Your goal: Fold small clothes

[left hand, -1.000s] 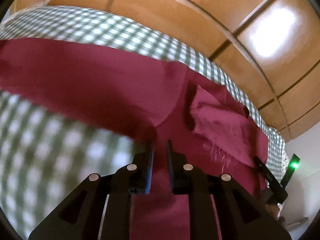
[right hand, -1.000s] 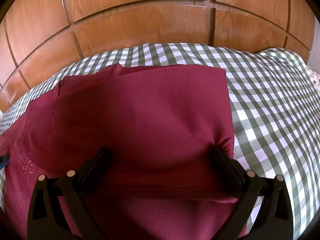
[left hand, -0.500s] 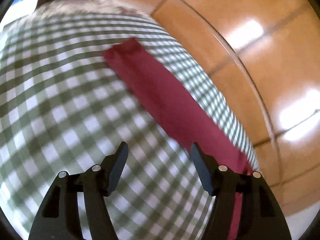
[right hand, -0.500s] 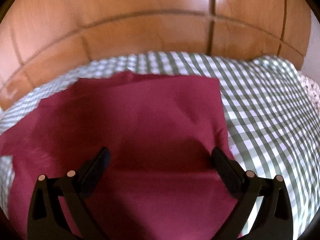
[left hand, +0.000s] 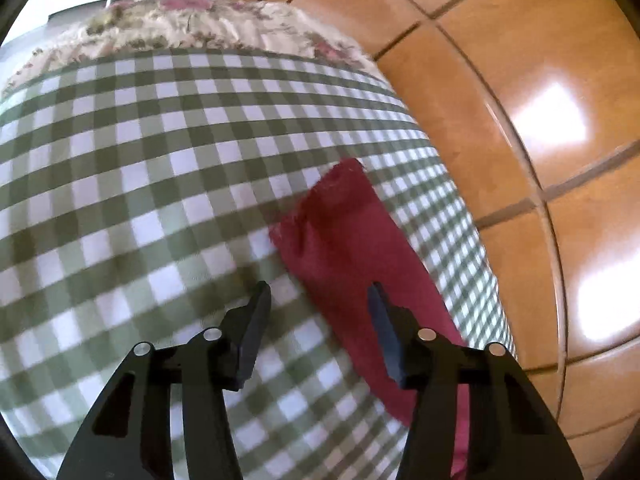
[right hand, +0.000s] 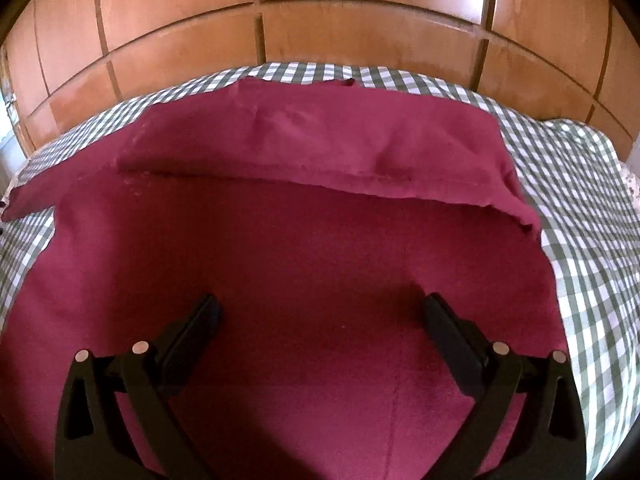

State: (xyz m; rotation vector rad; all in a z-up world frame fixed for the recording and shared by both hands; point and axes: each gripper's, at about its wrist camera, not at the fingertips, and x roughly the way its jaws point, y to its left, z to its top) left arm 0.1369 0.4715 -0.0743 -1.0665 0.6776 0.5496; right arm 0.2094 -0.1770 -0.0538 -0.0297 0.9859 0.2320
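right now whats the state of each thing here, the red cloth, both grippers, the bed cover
maroon cloth: lying on the bed, far edge folded back over itself, not gripped
left gripper: open, empty, over the cloth's edge
right gripper: wide open, empty, above the cloth
checkered bedspread: spread flat under the cloth
floral pillow: lying at the bed's far end
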